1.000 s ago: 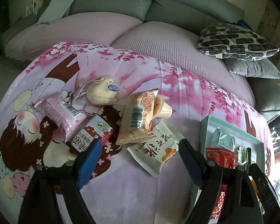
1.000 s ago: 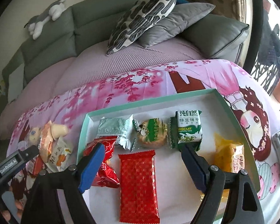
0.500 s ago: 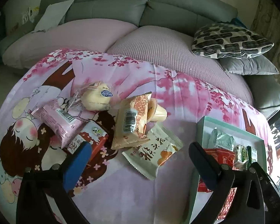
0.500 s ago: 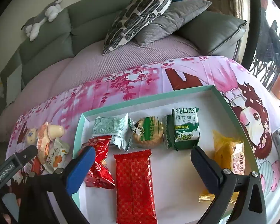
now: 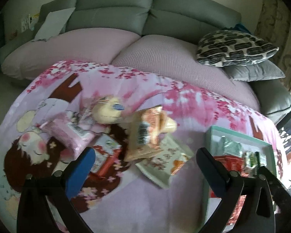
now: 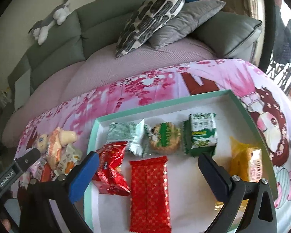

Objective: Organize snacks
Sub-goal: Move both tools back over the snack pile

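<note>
A pile of loose snacks lies on the pink cartoon cloth (image 5: 126, 190): a pink packet (image 5: 67, 136), a red-and-white packet (image 5: 104, 155), a yellow bun (image 5: 108, 110), an orange packet (image 5: 145, 136) and a pale packet (image 5: 164, 163). My left gripper (image 5: 145, 169) is open and empty, above and in front of the pile. The teal-rimmed tray (image 6: 164, 103) holds a long red bar (image 6: 149, 192), a crumpled red packet (image 6: 110, 167), a silver-green packet (image 6: 126, 134), a round cookie (image 6: 163, 137), a green biscuit pack (image 6: 202, 134) and a yellow packet (image 6: 244, 161). My right gripper (image 6: 147, 172) is open and empty over the tray.
A grey sofa (image 5: 145, 19) with pink seat covers stands behind the table. A black-and-white cushion (image 5: 234, 48) and a grey cushion (image 5: 256, 71) lie at its right end. A plush cat (image 6: 50, 21) rests on the sofa back. The tray's left rim (image 5: 207, 155) shows at the left view's right.
Both grippers have pulled back and risen, so the snacks look smaller and farther off. The jaws of both have spread a little wider. No snack has moved.
</note>
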Available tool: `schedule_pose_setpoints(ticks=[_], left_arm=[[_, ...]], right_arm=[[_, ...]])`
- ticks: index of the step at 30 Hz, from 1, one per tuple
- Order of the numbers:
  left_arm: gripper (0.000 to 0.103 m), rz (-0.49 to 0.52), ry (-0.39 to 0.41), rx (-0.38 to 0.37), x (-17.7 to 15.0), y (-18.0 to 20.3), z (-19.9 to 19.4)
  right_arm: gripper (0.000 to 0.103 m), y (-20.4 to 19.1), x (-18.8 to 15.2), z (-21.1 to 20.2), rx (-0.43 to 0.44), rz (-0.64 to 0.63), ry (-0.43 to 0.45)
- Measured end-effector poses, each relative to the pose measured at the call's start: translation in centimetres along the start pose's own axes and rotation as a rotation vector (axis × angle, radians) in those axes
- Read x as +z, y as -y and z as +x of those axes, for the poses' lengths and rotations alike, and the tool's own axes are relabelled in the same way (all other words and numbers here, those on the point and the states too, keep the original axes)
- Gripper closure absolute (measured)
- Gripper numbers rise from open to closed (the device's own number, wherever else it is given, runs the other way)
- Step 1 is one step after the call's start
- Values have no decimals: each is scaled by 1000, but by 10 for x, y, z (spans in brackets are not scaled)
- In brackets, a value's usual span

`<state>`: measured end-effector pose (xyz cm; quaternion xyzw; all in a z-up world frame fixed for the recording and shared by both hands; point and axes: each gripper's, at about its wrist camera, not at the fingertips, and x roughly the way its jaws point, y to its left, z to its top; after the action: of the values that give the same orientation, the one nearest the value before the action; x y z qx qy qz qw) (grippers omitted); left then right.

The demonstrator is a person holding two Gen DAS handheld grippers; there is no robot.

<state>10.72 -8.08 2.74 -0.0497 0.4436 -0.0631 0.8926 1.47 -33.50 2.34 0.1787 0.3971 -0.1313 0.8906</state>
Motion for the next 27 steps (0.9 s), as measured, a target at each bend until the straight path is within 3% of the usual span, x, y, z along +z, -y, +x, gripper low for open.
schedule_pose_setpoints(ticks=[6, 9, 14, 19, 24, 27], left_arm=[[0, 16, -7, 131, 2, -32, -4], [0, 3, -12, 177, 3, -51, -6], [0, -93, -44, 182, 2, -83, -4], [0, -147, -47, 174, 0, -102, -3], [0, -186, -49, 170, -1, -116, 2], [0, -201, -48, 158, 0, -123, 6]], right_arm=[[0, -17, -6, 2, 92, 12, -23], [0, -27, -13, 1, 73, -8, -7], [0, -50, -21, 1, 87, -114, -6], [0, -67, -30, 3, 204, -115, 1], [0, -91, -38, 6, 181, -199, 17], [0, -102, -44, 13, 183, -227, -23]])
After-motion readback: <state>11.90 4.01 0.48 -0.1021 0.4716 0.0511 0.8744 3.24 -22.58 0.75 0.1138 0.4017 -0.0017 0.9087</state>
